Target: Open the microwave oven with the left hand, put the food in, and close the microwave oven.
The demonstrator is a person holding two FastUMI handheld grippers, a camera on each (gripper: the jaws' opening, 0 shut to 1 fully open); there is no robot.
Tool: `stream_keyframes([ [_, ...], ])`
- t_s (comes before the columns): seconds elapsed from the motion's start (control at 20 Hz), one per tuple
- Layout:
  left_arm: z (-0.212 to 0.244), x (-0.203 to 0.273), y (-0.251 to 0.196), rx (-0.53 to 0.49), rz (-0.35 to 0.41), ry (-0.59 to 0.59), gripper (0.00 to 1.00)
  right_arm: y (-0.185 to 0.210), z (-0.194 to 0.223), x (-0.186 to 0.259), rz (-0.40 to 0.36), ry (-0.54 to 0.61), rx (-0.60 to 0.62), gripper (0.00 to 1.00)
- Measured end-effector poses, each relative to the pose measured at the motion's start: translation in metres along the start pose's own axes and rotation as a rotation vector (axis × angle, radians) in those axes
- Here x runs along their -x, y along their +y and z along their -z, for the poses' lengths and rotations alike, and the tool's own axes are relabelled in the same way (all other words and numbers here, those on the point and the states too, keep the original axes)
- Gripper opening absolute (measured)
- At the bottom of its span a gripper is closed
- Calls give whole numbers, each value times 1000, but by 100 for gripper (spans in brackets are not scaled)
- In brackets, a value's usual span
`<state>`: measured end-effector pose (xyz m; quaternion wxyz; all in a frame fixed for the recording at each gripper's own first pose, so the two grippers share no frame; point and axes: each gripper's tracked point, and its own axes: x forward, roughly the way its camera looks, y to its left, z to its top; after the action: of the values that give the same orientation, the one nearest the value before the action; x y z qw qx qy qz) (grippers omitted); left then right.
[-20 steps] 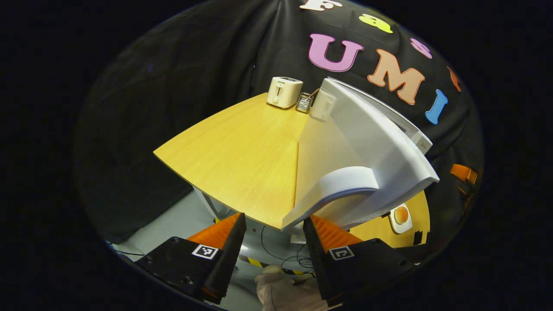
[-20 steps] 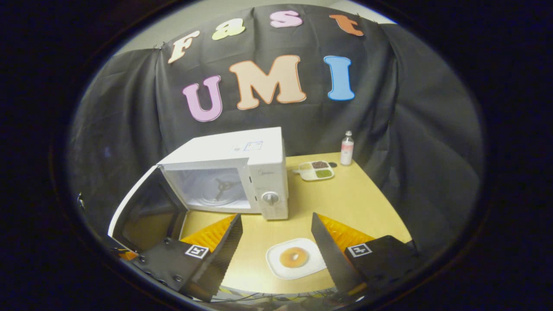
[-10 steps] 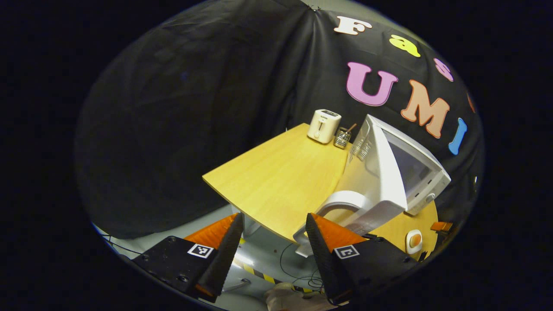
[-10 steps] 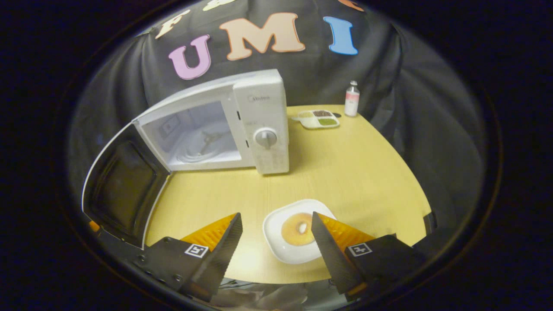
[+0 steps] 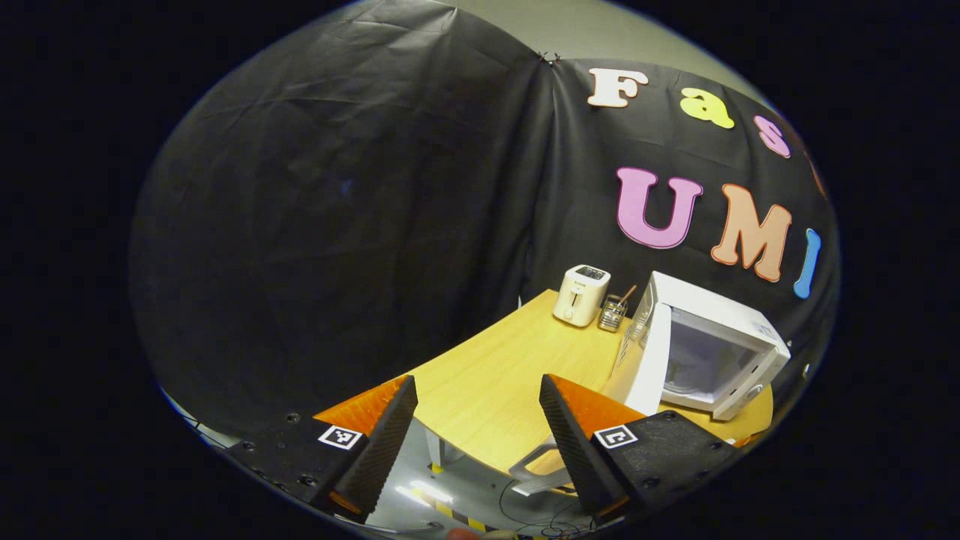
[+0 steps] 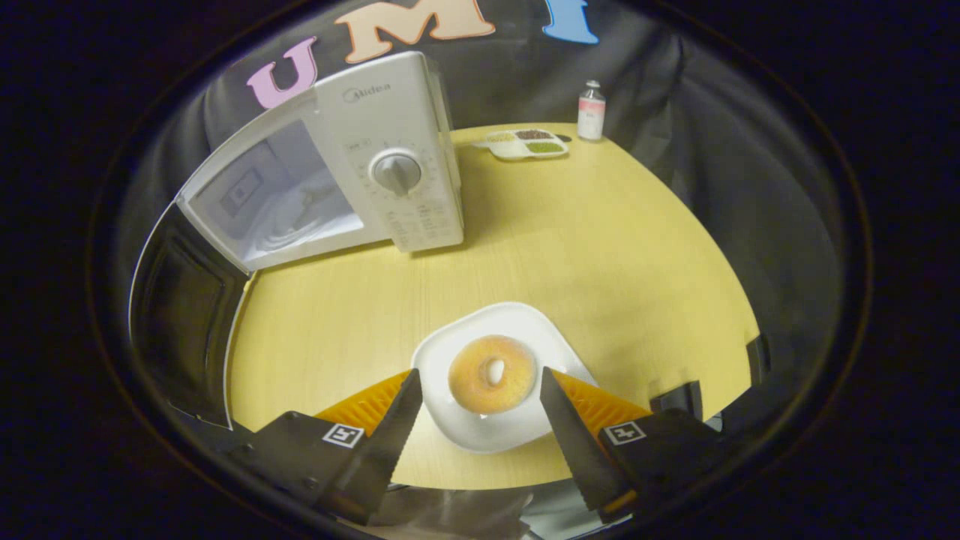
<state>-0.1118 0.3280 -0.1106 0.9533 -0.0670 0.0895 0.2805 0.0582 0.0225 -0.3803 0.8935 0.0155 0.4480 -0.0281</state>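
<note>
Standing open on the yellow wooden bench, the white microwave has its door swung wide toward the bench's left front edge in the right gripper view, the dark inner window facing across the front. The cavity shows a pale interior. Its dial sits on the control panel at the oven's right side.

The food, a round orange bun with a small white dab at its centre, lies on a white square plate near the front edge of the bench, well apart from the microwave. The right gripper hovers over that front edge with its jaws spread wide, one finger either side of the plate's near part, gripping nothing; whether they touch the plate cannot be told.

At the far edge of the bench sit a divided tray with dark and green fillings and, just beside it, a small bottle.

In the left gripper view the left gripper is off the bench's edge, jaws wide apart and empty. Ahead of it the microwave shows from the side with its door edge-on. A cream toaster and a small holder stand near the far corner, just beside the oven.
</note>
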Motion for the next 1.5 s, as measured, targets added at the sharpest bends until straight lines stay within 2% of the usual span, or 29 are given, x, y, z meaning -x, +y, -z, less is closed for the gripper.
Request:
stream_keyframes([
  [0.1, -13, 1, -1, -3, -6, -29, 94, -5, 5, -11, 28, 49, 16, 98],
  [0.15, -17, 0, -2, -6, -7, -39, 96, -7, 8, -16, 38, 75, 19, 94],
  [0.2, -18, -1, -3, -11, -9, -44, 96, -6, 12, -20, 40, 102, 17, 99],
  [0.25, -19, -3, -2, -18, -17, -45, 96, -6, 15, -24, 41, 122, 13, 94],
  [0.3, -18, -5, 0, -21, -26, -41, 96, -7, 17, -27, 47, 138, 8, 94],
  [0.35, -17, -6, 1, -19, -31, -39, 96, -7, 18, -29, 49, 150, 4, 99],
  [0.4, -17, -6, 0, -13, -33, -34, 94, -6, 20, -30, 49, 158, 0, 99],
  [0.45, -16, -6, 0, -9, -33, -32, 94, -6, 21, -31, 49, 164, -1, 94],
  [0.55, -13, -10, -1, -9, -35, -26, 94, -7, 22, -35, 57, 177, 4, 94],
  [0.6, -13, -11, -1, -9, -35, -23, 94, -7, 25, -37, 62, 186, 9, 99],
  [0.7, -11, -14, -3, -9, -31, -18, 96, -5, 22, -37, 62, 184, 4, 98],
  [0.75, -10, -15, -4, -9, -29, -14, 96, -4, 23, -37, 67, 187, -6, 82],
  [0.8, -9, -16, -4, -11, -24, -9, 96, -5, 23, -35, 70, 189, -20, 82],
  [0.85, -8, -16, -5, -13, -19, -5, 96, -2, 24, -34, 60, 187, -35, 75],
  [1.1, -5, -19, -8, -17, 21, 10, 96, 20, 19, -6, -6, 122, -106, 75],
  [1.25, -6, -22, -13, -20, 42, 11, 96, 51, 17, 12, -113, 72, -180, 75],
  [1.3, -6, -26, -14, -20, 47, 13, 94, 61, 16, 17, -143, 61, -203, 81],
  [1.5, -4, -30, -21, 11, 78, 17, 96, 104, 21, 31, -248, 59, -285, 81],
])
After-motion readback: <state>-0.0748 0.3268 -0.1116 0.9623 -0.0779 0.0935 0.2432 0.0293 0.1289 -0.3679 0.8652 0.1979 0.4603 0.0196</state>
